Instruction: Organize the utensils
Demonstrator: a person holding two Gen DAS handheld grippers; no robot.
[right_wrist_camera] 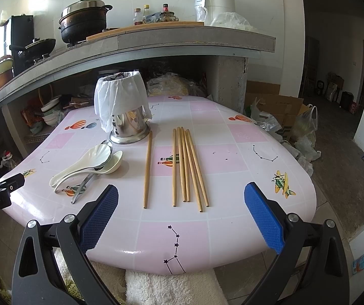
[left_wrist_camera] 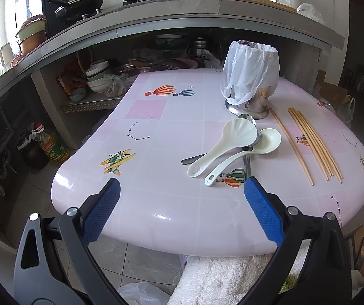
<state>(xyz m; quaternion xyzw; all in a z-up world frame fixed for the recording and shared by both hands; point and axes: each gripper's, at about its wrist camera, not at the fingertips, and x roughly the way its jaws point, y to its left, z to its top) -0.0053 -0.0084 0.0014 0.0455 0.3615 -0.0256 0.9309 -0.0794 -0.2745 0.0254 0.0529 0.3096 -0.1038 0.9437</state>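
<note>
So nothing's been picked up yet: both tools hang over the near edge of the pink desk (right_wrist_camera: 232,139), the left hand-held gripper (left_wrist_camera: 182,193) and the right hand-held gripper (right_wrist_camera: 182,200) each spread wide with nothing between the blue pads. The utensils are all loose on the desk. Six wooden chopsticks (right_wrist_camera: 187,165) lie roughly parallel in front of the right tool, one (right_wrist_camera: 147,167) set a bit apart from the other five. To their left is a little heap of spoons: a white scalloped rice scoop (left_wrist_camera: 222,145) and a white soup spoon (left_wrist_camera: 253,150) lying over metal spoons (right_wrist_camera: 88,180). Behind them stands the steel utensil holder (right_wrist_camera: 128,124), lined with a thin plastic bag (right_wrist_camera: 121,96). My guess on handling: the chopsticks are light, stiff and prone to rolling, so pinch across the middle of the bundle. The white spoons look glossy and maybe breakable, so take them by the handle, top one first.
</note>
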